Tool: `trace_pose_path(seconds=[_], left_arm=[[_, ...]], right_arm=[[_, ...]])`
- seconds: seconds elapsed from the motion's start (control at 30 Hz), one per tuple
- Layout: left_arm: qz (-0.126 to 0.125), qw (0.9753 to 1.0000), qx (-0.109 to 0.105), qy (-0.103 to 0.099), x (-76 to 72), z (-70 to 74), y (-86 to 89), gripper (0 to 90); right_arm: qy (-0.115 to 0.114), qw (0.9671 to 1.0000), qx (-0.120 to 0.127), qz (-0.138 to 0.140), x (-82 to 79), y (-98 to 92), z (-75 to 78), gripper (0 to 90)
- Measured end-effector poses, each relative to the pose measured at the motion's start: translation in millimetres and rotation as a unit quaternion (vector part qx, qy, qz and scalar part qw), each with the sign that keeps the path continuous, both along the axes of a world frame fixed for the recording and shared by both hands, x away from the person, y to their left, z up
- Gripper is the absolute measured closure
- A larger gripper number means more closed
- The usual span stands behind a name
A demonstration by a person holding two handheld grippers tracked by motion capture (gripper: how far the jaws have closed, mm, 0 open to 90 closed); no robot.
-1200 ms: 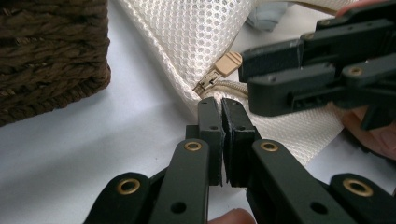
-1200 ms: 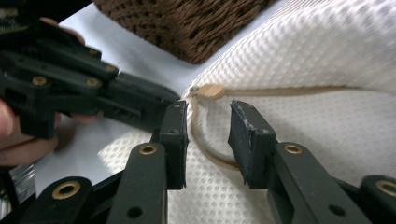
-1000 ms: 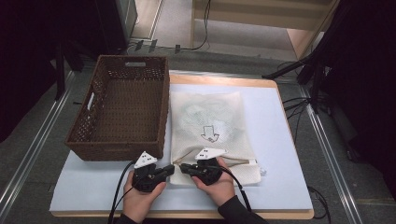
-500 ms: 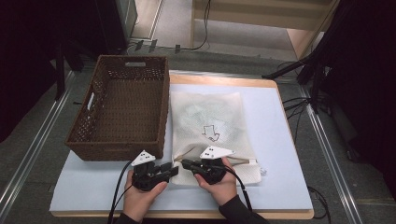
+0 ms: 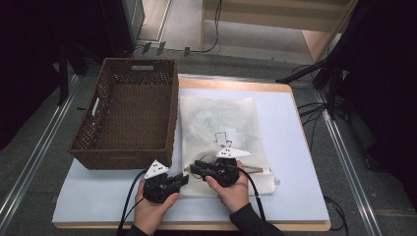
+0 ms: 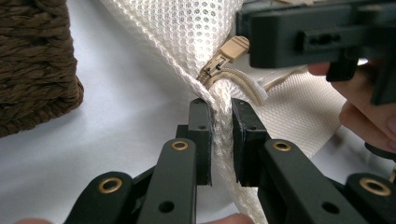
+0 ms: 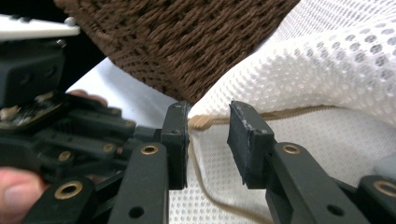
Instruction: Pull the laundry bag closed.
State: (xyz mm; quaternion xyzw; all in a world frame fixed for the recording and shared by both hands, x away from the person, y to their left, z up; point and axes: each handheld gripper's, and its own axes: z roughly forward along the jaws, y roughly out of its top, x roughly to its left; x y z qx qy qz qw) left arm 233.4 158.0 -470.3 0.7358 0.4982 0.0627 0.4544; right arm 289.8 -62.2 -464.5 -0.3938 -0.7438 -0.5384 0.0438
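A white mesh laundry bag (image 5: 223,142) lies flat on the bench (image 5: 300,162), just beside the brown wicker basket (image 5: 129,115) on that basket's right side, its long axis running away from the person. The bag's near edge carries a tan zipper, and both tongs work at the corner of that edge closest to the basket.

The left tongs (image 6: 220,135) are closed on the thick corded seam of the bag's corner, which passes up between the two jaws; the tan zipper pull (image 6: 224,58) sits just past their tips, on the side away from the basket. The right tongs (image 7: 208,140) stand partly open and hold nothing: a tan knob, apparently the pull, lies just off the inner face of the jaw nearer the basket, touching or nearly so, with the zipper line (image 7: 285,114) running from it away from the basket along the bag's edge. So the right tongs are the nearer to the pull, and the zipper's axis leads away from the basket, across the bag's near edge. It looks as if the left tongs anchor the corner while the right must close on the pull and draw it that way.

Against the picture a second earlier, both tongs sit slightly closer to the bag's corner in the high view, the left tongs (image 5: 164,181) having edged toward the right tongs (image 5: 209,169); bag and basket have not shifted.
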Motion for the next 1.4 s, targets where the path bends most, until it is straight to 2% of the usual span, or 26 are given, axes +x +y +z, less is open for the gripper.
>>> trace_pose_path(seconds=[0.07, 0.17, 0.27, 0.43, 0.57, 0.63, 0.7, 0.8, 0.9, 1.0, 1.1, 1.2, 1.33, 1.4], left_arm=[[0.001, 1.0, 0.002, 0.0, -0.3, 0.2, -0.3, 79.7], [0.004, 1.0, -0.001, 0.001, -0.2, 0.2, -0.3, 79.3], [0.006, 1.0, 0.0, 0.004, 0.0, 0.1, 0.8, 78.3], [0.013, 0.9998, -0.011, 0.008, 0.7, 0.5, 4.0, 75.6], [0.018, 0.9997, -0.012, 0.012, 1.6, -0.1, 5.5, 71.8], [0.023, 0.9994, -0.022, 0.016, 2.2, -0.7, 6.7, 71.7], [0.025, 0.9991, -0.031, 0.018, 2.4, -1.2, 7.9, 74.2], [0.021, 0.9994, -0.024, 0.011, 1.3, -1.7, 6.5, 81.4], [0.018, 0.9997, -0.018, 0.005, 0.4, -1.0, 4.8, 83.7], [0.02, 0.9994, -0.028, 0.01, 1.3, -1.0, 6.6, 82.4], [0.029, 0.9987, -0.038, 0.014, 1.7, -0.5, 7.7, 76.7], [0.036, 0.9981, -0.047, 0.014, 2.8, -1.1, 10.3, 74.8], [0.033, 0.9985, -0.041, 0.011, 2.6, -2.1, 10.9, 83.8], [0.031, 0.9987, -0.04, 0.007, 2.2, -1.6, 10.7, 85.2]], right_arm=[[0.011, 0.9999, 0.005, 0.002, 2.1, 2.3, 0.4, 69.0], [0.019, 0.9998, -0.002, 0.01, 2.6, 7.8, 0.1, 73.1], [0.018, 0.9996, -0.007, 0.018, 0.8, 9.4, -0.4, 79.0], [0.01, 0.9995, 0.0, 0.03, -1.8, 8.6, 2.3, 87.3], [0.011, 0.9993, -0.008, 0.035, -2.1, 9.6, 0.3, 87.7], [0.012, 0.9993, -0.009, 0.035, -2.4, 9.7, -0.2, 87.7], [0.012, 0.9993, -0.01, 0.035, -2.3, 9.3, -0.5, 87.7], [0.012, 0.9993, -0.004, 0.034, -2.1, 10.0, -0.8, 86.3], [0.021, 0.9992, -0.005, 0.032, -1.5, 11.9, -3.1, 84.1], [0.024, 0.9991, -0.004, 0.034, -1.3, 12.0, -3.6, 87.3], [0.016, 0.9992, -0.004, 0.036, -2.5, 11.4, -2.3, 87.7], [0.017, 0.9991, -0.006, 0.039, -2.7, 11.8, -2.6, 87.8], [0.016, 0.999, -0.009, 0.04, -3.4, 13.1, -3.2, 87.8], [0.01, 0.9991, -0.012, 0.039, -3.2, 12.3, -3.5, 87.8]])
